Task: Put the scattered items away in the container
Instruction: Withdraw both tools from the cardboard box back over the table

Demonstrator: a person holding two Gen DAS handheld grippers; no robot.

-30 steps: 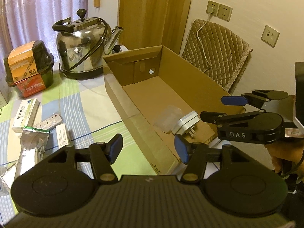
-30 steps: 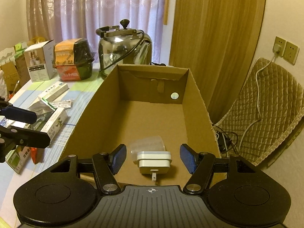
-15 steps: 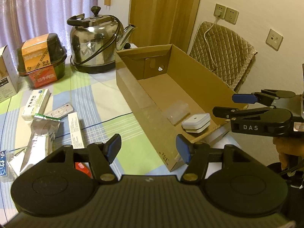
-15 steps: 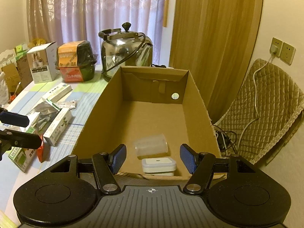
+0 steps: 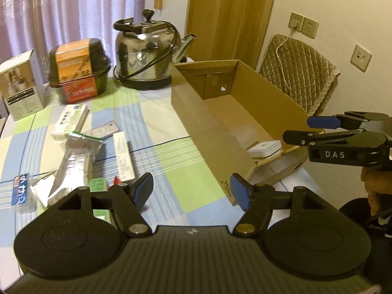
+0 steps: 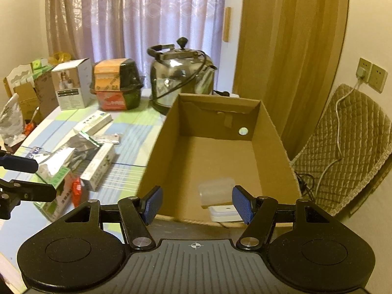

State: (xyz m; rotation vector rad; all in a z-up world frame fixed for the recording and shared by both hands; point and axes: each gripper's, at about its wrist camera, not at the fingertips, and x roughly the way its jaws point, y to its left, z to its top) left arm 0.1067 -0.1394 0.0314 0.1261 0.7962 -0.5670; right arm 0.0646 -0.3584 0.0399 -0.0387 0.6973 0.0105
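My left gripper (image 5: 191, 192) is open and holds nothing; it hangs over the checked tablecloth (image 5: 166, 122), near the front corner of the cardboard box (image 5: 208, 132). My right gripper (image 6: 197, 204) is open too, with nothing between its blue pads (image 6: 241, 203), and it hangs just before the near wall of the box. Inside the box, close to this near wall, lie 2 things: a white adapter (image 5: 264, 147) and a clear plastic container (image 6: 215, 191) just behind it. The other items lie scattered on the cloth, to the left of the box: a silver foil pouch (image 5: 73, 164), a long white box (image 5: 123, 156), a blister strip (image 5: 103, 130) and a white and green medicine box (image 5: 69, 121). Behind them stands a steel kettle (image 5: 147, 56) beside a black and orange package (image 5: 78, 69).
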